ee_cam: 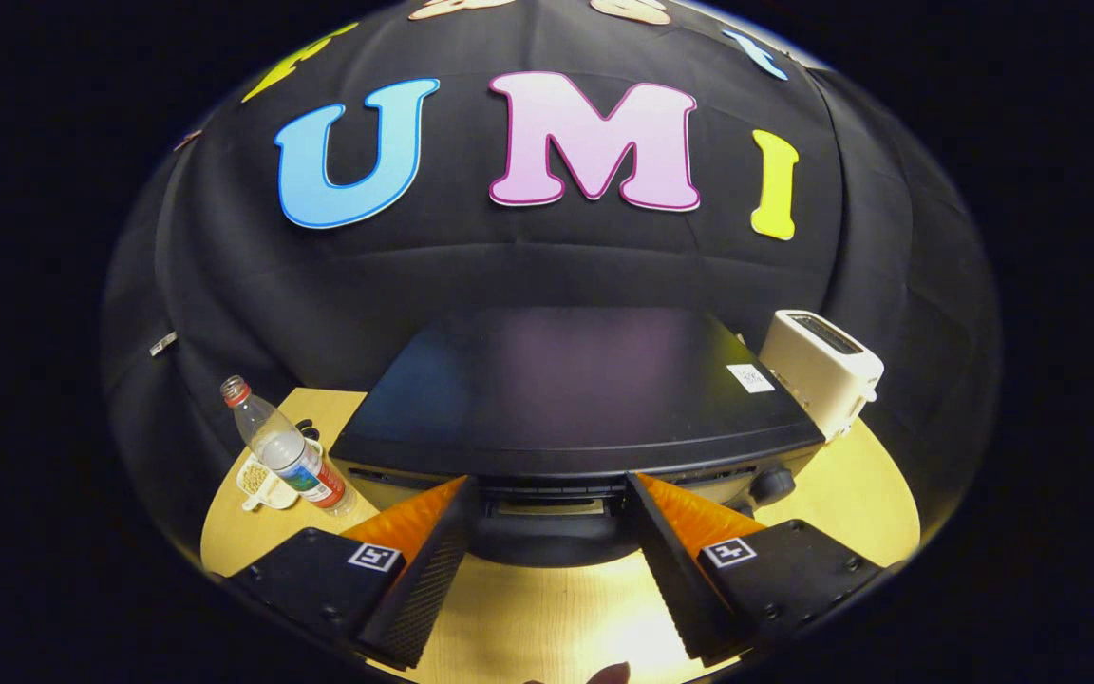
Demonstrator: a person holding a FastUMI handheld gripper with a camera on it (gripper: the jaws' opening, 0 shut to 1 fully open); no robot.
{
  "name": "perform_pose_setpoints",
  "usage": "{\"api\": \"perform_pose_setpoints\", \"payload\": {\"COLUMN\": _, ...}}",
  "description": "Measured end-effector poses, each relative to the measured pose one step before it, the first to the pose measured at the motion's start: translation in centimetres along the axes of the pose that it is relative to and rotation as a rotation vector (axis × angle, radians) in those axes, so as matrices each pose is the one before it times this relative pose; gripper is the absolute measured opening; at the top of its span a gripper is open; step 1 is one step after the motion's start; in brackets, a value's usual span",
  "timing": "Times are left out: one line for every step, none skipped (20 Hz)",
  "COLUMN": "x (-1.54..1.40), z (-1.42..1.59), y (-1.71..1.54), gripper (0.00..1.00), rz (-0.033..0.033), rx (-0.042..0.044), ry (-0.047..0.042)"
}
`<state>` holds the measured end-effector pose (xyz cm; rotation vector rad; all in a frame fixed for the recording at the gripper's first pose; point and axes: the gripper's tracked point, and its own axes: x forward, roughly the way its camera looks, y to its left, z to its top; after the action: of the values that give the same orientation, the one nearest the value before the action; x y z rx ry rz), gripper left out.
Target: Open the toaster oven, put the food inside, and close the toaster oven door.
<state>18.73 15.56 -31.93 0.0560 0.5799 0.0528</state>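
A black toaster oven [566,389] stands on the wooden table [547,617], seen from above its flat top. Its door looks shut; the top edge of the front and a dark handle [552,546] show just ahead of my fingers. My gripper [547,494] is open, its two fingertips spread wide at the oven's upper front edge, with the handle area between them and nothing pressed. A control knob [773,484] sits on the oven's front to the right of the right finger. A small dish with pale food [257,480] rests left of the oven.
A clear plastic water bottle [286,446] with a red cap stands left of the oven, beside the dish. A white pop-up toaster [822,366] stands at the oven's right rear corner. The booth's black cloth wall rises close behind the oven.
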Motion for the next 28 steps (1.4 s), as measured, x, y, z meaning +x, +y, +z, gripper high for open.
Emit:
{"api": "perform_pose_setpoints", "payload": {"x": -0.586, "z": -0.593, "y": -0.058, "gripper": 0.99, "rz": 0.00198, "rx": -0.00265, "ry": 0.00468}}
{"api": "perform_pose_setpoints", "payload": {"x": -0.674, "z": -0.531, "y": -0.024, "gripper": 0.99, "rz": 0.00059, "rx": -0.00115, "ry": -0.00105}}
{"api": "perform_pose_setpoints", "payload": {"x": -0.488, "z": -0.567, "y": -0.018, "gripper": 0.99, "rz": -0.00016, "rx": -0.00106, "ry": -0.00233}}
{"api": "perform_pose_setpoints", "payload": {"x": -0.657, "z": -0.625, "y": -0.093, "gripper": 0.99, "rz": -0.00078, "rx": 0.00124, "ry": -0.0023}}
{"api": "perform_pose_setpoints", "payload": {"x": -0.51, "z": -0.722, "y": 0.002, "gripper": 0.99, "rz": -0.00123, "rx": 0.00121, "ry": 0.00524}}
{"api": "perform_pose_setpoints", "payload": {"x": -0.459, "z": -0.689, "y": -0.016, "gripper": 0.99, "rz": -0.00294, "rx": -0.00088, "ry": 0.00761}}
{"api": "perform_pose_setpoints", "payload": {"x": -0.284, "z": -0.62, "y": -0.03, "gripper": 0.99, "rz": -0.00152, "rx": -0.00427, "ry": 0.00388}}
{"api": "perform_pose_setpoints", "payload": {"x": -0.336, "z": -0.521, "y": -0.038, "gripper": 0.99, "rz": -0.00024, "rx": -0.00598, "ry": 0.0021}}
{"api": "perform_pose_setpoints", "payload": {"x": -0.281, "z": -0.58, "y": 0.011, "gripper": 0.99, "rz": 0.00045, "rx": -0.00172, "ry": 0.00123}}
{"api": "perform_pose_setpoints", "payload": {"x": -0.228, "z": -0.537, "y": -0.006, "gripper": 0.99, "rz": -0.0002, "rx": -0.00073, "ry": 0.00506}}
{"api": "perform_pose_setpoints", "payload": {"x": -0.127, "z": -0.672, "y": -0.034, "gripper": 0.99, "rz": -0.00066, "rx": -0.00194, "ry": 0.00769}}
{"api": "perform_pose_setpoints", "payload": {"x": -0.205, "z": -0.762, "y": -0.074, "gripper": 0.99, "rz": -0.00162, "rx": -0.00158, "ry": 0.01366}}
{"api": "perform_pose_setpoints", "payload": {"x": -0.094, "z": -0.78, "y": 0.015, "gripper": 0.99, "rz": -0.00074, "rx": -0.0033, "ry": 0.01433}}
{"api": "perform_pose_setpoints", "payload": {"x": -0.103, "z": -0.913, "y": 0.003, "gripper": 0.99, "rz": -0.00109, "rx": 0.00143, "ry": 0.0201}}
{"api": "perform_pose_setpoints", "payload": {"x": -0.128, "z": -1.167, "y": 0.015, "gripper": 0.99, "rz": -0.00036, "rx": 0.00385, "ry": 0.02426}}
{"api": "perform_pose_setpoints", "payload": {"x": -0.03, "z": -1.127, "y": -0.032, "gripper": 0.99, "rz": 0.00072, "rx": 0.00672, "ry": 0.02517}}
{"api": "perform_pose_setpoints", "payload": {"x": 0.166, "z": -1.135, "y": -0.148, "gripper": 0.99, "rz": -0.00192, "rx": 0.00376, "ry": 0.02752}}
{"api": "perform_pose_setpoints", "payload": {"x": 0.189, "z": -1.247, "y": -0.339, "gripper": 0.99, "rz": -0.00609, "rx": -0.0019, "ry": 0.03088}}
{"api": "perform_pose_setpoints", "payload": {"x": -0.035, "z": -1.072, "y": -0.208, "gripper": 0.99, "rz": -0.00246, "rx": -0.0005, "ry": 0.0271}}
{"api": "perform_pose_setpoints", "payload": {"x": -0.151, "z": -0.877, "y": -0.029, "gripper": 0.99, "rz": 0.00655, "rx": 0.00495, "ry": 0.02272}}
{"api": "perform_pose_setpoints", "payload": {"x": -0.115, "z": -0.488, "y": -0.013, "gripper": 0.99, "rz": 0.00811, "rx": 0.00553, "ry": 0.01149}}
{"api": "perform_pose_setpoints", "payload": {"x": -0.302, "z": -0.129, "y": -0.114, "gripper": 0.99, "rz": 0.00561, "rx": 0.0012, "ry": -0.00017}}
{"api": "perform_pose_setpoints", "payload": {"x": -0.496, "z": 0.032, "y": -0.06, "gripper": 0.99, "rz": 0.00718, "rx": -0.00424, "ry": -0.00419}}
{"api": "perform_pose_setpoints", "payload": {"x": -0.634, "z": 0.256, "y": -0.072, "gripper": 0.99, "rz": 0.00925, "rx": -0.00382, "ry": -0.00802}}
{"api": "perform_pose_setpoints", "payload": {"x": -0.579, "z": 0.231, "y": -0.011, "gripper": 0.99, "rz": 0.01378, "rx": 0.00172, "ry": -0.0108}}
{"api": "perform_pose_setpoints", "payload": {"x": -0.716, "z": 0.31, "y": -0.13, "gripper": 0.99, "rz": 0.01208, "rx": 0.00541, "ry": -0.00711}}
{"api": "perform_pose_setpoints", "payload": {"x": -0.671, "z": 0.275, "y": -0.348, "gripper": 0.99, "rz": 0.01096, "rx": 0.0036, "ry": -0.00644}}
{"api": "perform_pose_setpoints", "payload": {"x": -0.641, "z": 0.262, "y": -0.499, "gripper": 0.99, "rz": 0.00576, "rx": 0.0007, "ry": -0.00136}}
